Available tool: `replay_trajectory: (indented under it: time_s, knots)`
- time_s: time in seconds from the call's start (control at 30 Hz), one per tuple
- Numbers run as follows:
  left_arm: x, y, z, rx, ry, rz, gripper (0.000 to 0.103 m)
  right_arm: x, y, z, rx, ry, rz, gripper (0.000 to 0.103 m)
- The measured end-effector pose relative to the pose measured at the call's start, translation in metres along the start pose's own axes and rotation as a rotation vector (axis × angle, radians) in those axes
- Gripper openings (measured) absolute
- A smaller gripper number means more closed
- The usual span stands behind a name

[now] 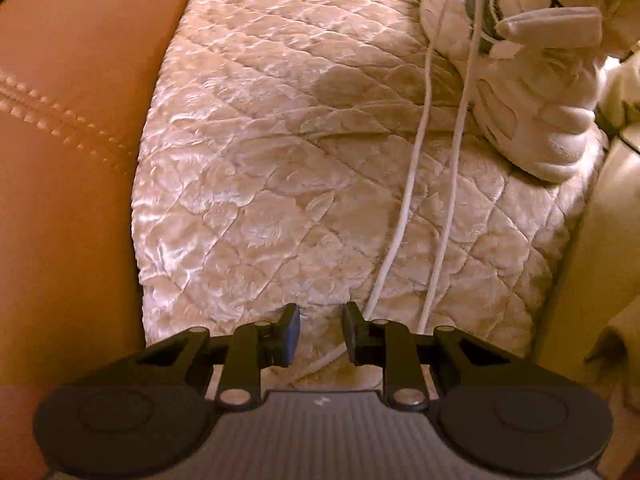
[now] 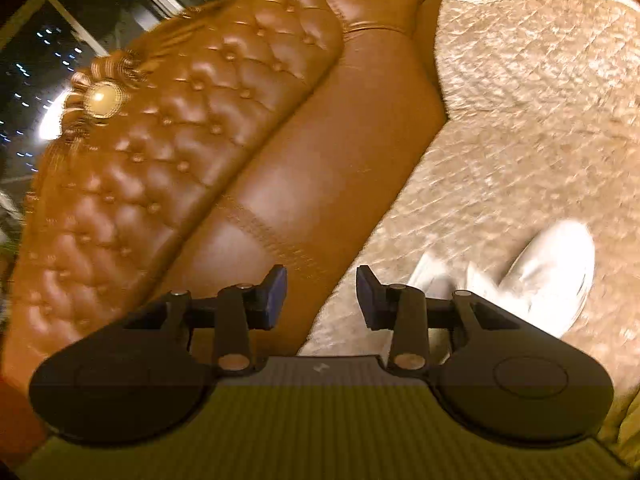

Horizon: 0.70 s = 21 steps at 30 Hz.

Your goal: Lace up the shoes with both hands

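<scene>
Warm, amber indoor light in both views. Soft sheen on the cream quilted velvet cover (image 1: 280, 160), sharp in the left wrist view, with a gentle shadow patch near the white sneaker (image 1: 520, 92). Strong motion blur in the right wrist view, most on the white sneaker (image 2: 548, 276). Bright glare spots on the tufted brown leather sofa arm (image 2: 180, 120). Dark night window (image 2: 36, 52) with small lights. Heavy fisheye bending and dark corners at the edges.
</scene>
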State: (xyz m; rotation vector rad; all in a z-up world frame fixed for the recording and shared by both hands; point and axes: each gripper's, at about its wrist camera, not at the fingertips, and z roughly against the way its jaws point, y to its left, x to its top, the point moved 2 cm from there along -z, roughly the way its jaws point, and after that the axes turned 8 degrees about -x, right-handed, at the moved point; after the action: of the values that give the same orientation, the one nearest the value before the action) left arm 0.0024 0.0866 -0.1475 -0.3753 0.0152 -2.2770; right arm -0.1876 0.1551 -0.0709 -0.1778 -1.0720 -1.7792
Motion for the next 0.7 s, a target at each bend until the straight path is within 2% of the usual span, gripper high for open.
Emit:
replay_trajectory:
  time_s: [0.03, 0.13, 0.2, 0.23, 0.3, 0.33, 0.43, 0.53, 0.7]
  knots:
    - [0.000, 0.002, 0.003, -0.033, -0.004, 0.008, 0.027, -0.006, 0.000, 0.006, 0.033, 0.018, -0.001, 0.045]
    - [0.001, 0.001, 0.008, -0.101, -0.018, 0.013, 0.045, -0.027, -0.003, 0.019, 0.061, 0.088, 0.014, 0.053]
    - [0.003, -0.004, 0.008, -0.110, -0.020, -0.002, 0.047, -0.034, -0.008, 0.022, 0.048, 0.114, 0.009, 0.054]
    - [0.004, -0.007, 0.005, -0.092, -0.008, -0.020, 0.046, -0.038, -0.011, 0.023, 0.041, 0.128, 0.006, 0.054]
    - [0.005, -0.012, -0.002, -0.056, 0.017, -0.047, 0.030, -0.042, -0.015, 0.023, 0.054, 0.151, -0.005, 0.054]
    - [0.005, -0.013, -0.006, -0.055, 0.025, -0.056, 0.019, -0.045, -0.015, 0.022, 0.059, 0.169, -0.001, 0.054]
    - [0.010, -0.015, -0.008, 0.002, -0.008, -0.082, 0.004, -0.057, -0.016, 0.023, 0.051, 0.250, 0.033, 0.054]
    - [0.032, -0.007, 0.011, 0.111, -0.117, -0.103, 0.003, -0.074, -0.024, 0.031, -0.033, 0.319, 0.051, 0.054]
    - [0.102, 0.009, 0.064, 0.198, -0.409, -0.158, 0.003, -0.081, -0.055, 0.054, -0.125, 0.273, -0.071, 0.054]
